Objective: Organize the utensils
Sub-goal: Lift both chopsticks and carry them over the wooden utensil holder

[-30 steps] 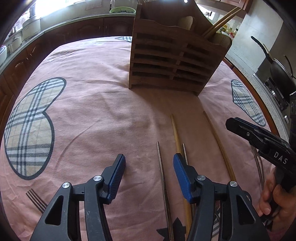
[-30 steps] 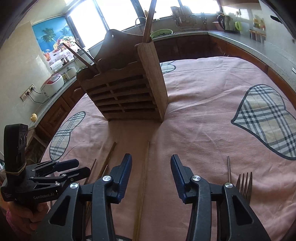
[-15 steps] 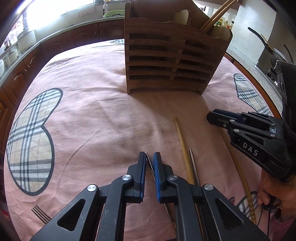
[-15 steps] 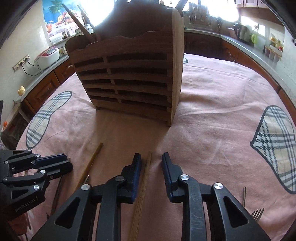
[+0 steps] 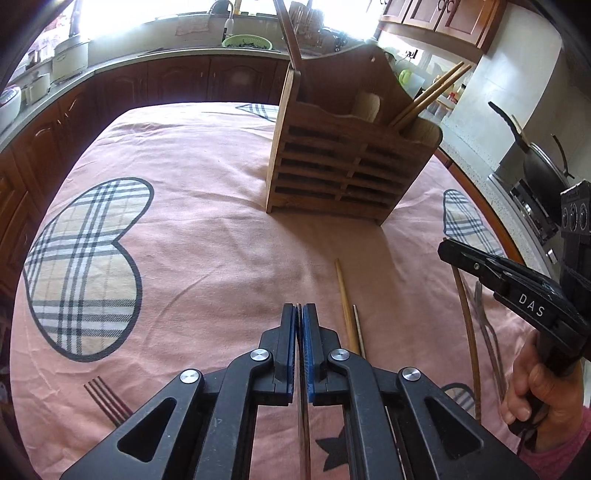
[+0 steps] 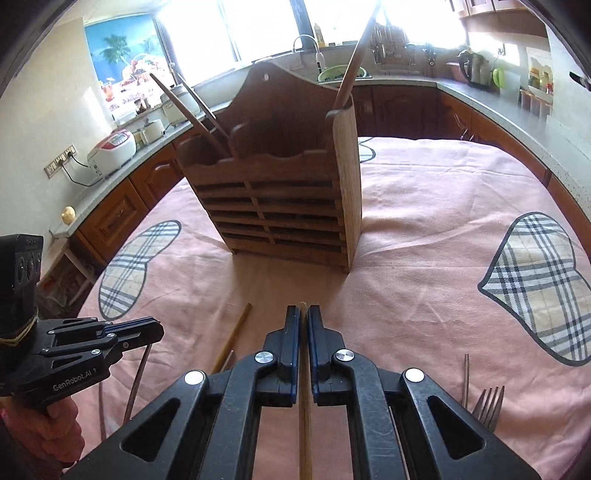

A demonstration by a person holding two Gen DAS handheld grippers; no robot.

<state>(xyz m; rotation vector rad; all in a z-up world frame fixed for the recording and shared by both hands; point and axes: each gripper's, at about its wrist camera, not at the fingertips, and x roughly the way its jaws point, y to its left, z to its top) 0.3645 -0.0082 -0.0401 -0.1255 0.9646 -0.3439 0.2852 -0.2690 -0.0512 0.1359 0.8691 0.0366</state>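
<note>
While both pairs of tongs are clamped narrow, each pinches one slim utensil off the pink tablecloth (image 5: 207, 229). The left gripper (image 5: 299, 317) has its blue pads pressed onto a thin metal chopstick (image 5: 303, 424), whose shaft runs back between the jaws toward the camera. The right gripper (image 6: 303, 317) is closed on a wooden chopstick (image 6: 305, 435); its pale tip shows just past the fingertips, and the shaft passes down between the arms of the tool.

In the left wrist view, two more sticks lie on the cloth just right of the left gripper: a loose wooden chopstick (image 5: 346, 299) and, touching its right side, a thinner metal one (image 5: 359, 332). The tines of a dark fork (image 5: 107, 400) show at the near left. Farther right, the right gripper appears from the side in a hand (image 5: 535, 402), with metal utensils (image 5: 487, 332), not clearly told apart, lying on the cloth beyond it.

In the right wrist view, a fork (image 6: 488, 404) and a thin metal stick (image 6: 466, 376) lie at the near right. The left gripper stands at the near left.

The wooden utensil holder (image 5: 343, 166) stands upright on the cloth at the far middle, well apart from both grippers. Its slatted front faces the cameras. Two wooden chopsticks (image 5: 428, 94) lean out of its right compartment as the left wrist view shows it, and a long handle (image 5: 290, 33) rises from its left end. Kitchen counters (image 6: 491, 103) curve round the far side of the table, with a dark wok (image 5: 539, 166) at the right.
</note>
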